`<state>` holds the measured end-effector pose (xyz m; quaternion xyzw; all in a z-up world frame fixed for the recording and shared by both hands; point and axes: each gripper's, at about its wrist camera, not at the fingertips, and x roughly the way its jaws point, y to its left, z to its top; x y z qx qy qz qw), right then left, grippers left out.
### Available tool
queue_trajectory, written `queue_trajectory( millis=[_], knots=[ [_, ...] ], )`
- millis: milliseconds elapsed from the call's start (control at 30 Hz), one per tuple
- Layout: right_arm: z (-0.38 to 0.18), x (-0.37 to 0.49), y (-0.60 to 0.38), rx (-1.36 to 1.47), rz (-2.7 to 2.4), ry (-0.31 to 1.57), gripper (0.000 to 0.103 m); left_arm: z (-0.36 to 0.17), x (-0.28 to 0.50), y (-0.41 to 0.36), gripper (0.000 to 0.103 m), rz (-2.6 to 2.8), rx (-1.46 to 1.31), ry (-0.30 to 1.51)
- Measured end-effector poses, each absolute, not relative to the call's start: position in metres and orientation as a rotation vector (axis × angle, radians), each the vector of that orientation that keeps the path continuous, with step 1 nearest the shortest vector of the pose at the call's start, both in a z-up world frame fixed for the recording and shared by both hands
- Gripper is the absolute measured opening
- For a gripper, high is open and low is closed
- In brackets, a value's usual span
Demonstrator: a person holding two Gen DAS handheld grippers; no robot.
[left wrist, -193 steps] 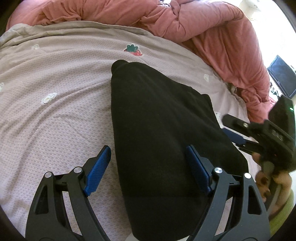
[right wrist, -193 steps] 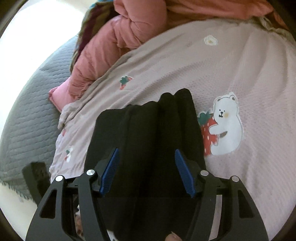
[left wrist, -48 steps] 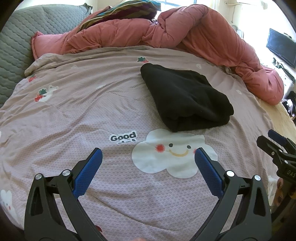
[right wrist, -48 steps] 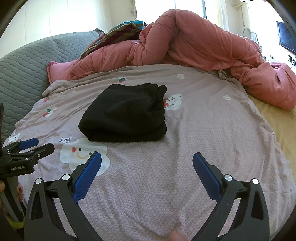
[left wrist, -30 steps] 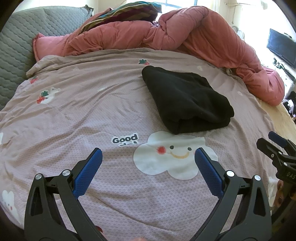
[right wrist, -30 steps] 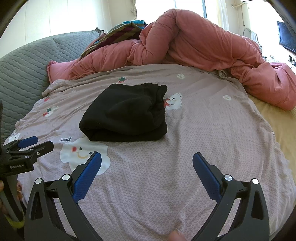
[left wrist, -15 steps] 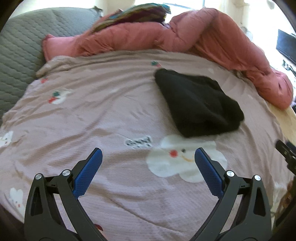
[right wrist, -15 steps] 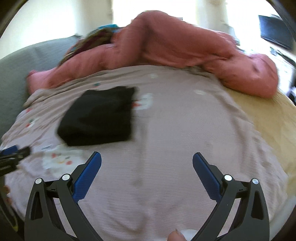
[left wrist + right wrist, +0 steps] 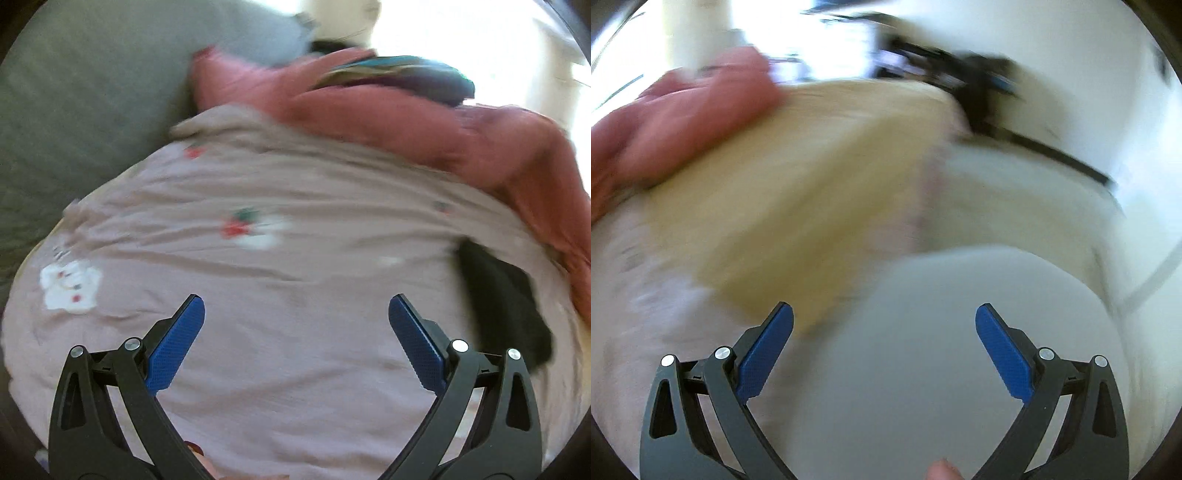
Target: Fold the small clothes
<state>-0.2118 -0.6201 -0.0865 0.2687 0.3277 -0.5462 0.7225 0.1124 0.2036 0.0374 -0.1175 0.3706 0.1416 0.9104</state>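
Observation:
The folded black garment (image 9: 506,310) lies on the mauve printed bedsheet (image 9: 295,266), at the far right of the left wrist view, which is blurred. My left gripper (image 9: 295,325) hangs open over bare sheet, well to the left of the garment, nothing between its blue pads (image 9: 177,343). The right wrist view is heavily blurred and the garment is out of it. My right gripper (image 9: 884,332) is open and empty above a pale grey rounded surface (image 9: 960,332).
A pink duvet (image 9: 443,125) is heaped along the far side of the bed, with a striped cloth (image 9: 399,74) on top. A grey quilted headboard (image 9: 74,110) stands at the left. In the right wrist view, a yellow mattress patch (image 9: 798,206), pink duvet (image 9: 683,122) and dark blurred objects (image 9: 979,85) show.
Both grippers have swung away from the garment, the left one leftward toward the headboard, the right one rightward off the bed's edge. Both stay open. The garment lies where it was.

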Motion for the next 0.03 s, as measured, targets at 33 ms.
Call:
queue_trajectory(
  millis=[33],
  knots=[
    [-0.0936, -0.2225, -0.6283, 0.617, -1.236, 0.734, 0.098, 0.0325, 0.1182, 0.2242, 0.093, 0.331, -0.255, 0.781]
  ],
)
